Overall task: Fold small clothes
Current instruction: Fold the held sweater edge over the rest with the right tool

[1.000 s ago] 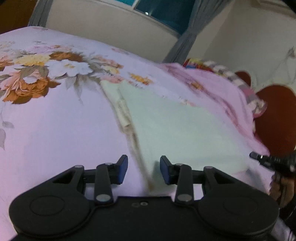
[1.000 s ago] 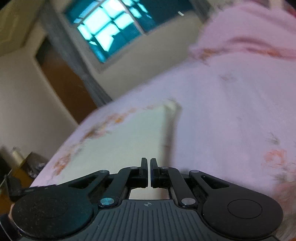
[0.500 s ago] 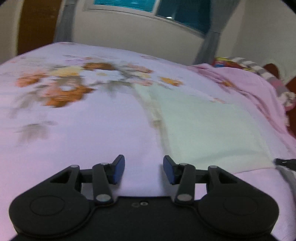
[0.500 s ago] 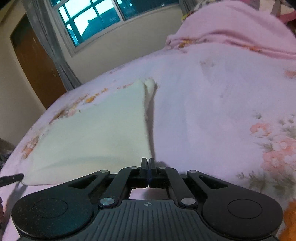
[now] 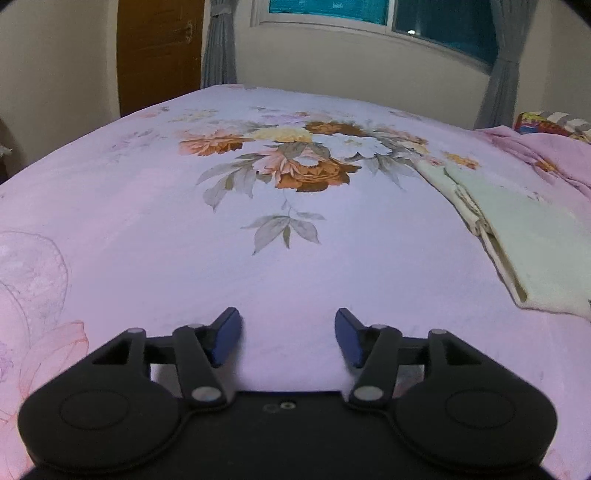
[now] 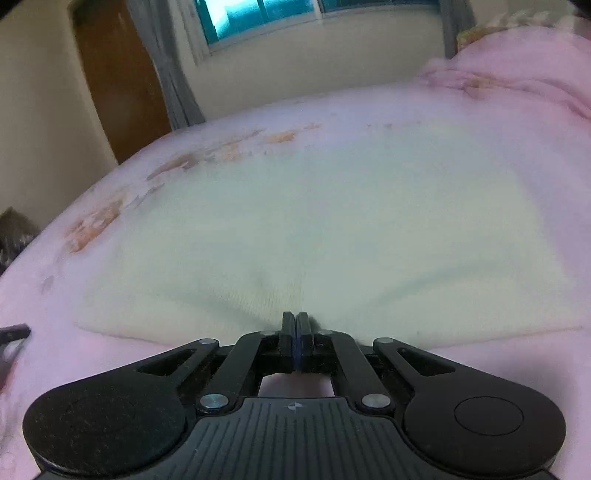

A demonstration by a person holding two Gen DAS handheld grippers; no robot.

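A pale green folded garment [image 5: 524,236] lies flat on the pink floral bedsheet [image 5: 258,266] at the right of the left wrist view; it fills the middle of the right wrist view [image 6: 314,221]. My left gripper [image 5: 288,336] is open and empty over bare sheet, well left of the garment. My right gripper [image 6: 295,332] is shut, its tips at the garment's near edge, where the cloth puckers toward them. I cannot tell whether cloth is pinched between them.
A bunched pink blanket [image 5: 546,155] lies at the far right of the bed, also in the right wrist view [image 6: 517,74]. A brown door [image 5: 159,51], a window [image 5: 369,11] and grey curtains stand behind the bed. The left gripper's tip [image 6: 13,332] shows at the left edge.
My left gripper has swung left, away from the garment, and stayed open. My right gripper, still shut, has moved from the garment's corner to the middle of its near edge.
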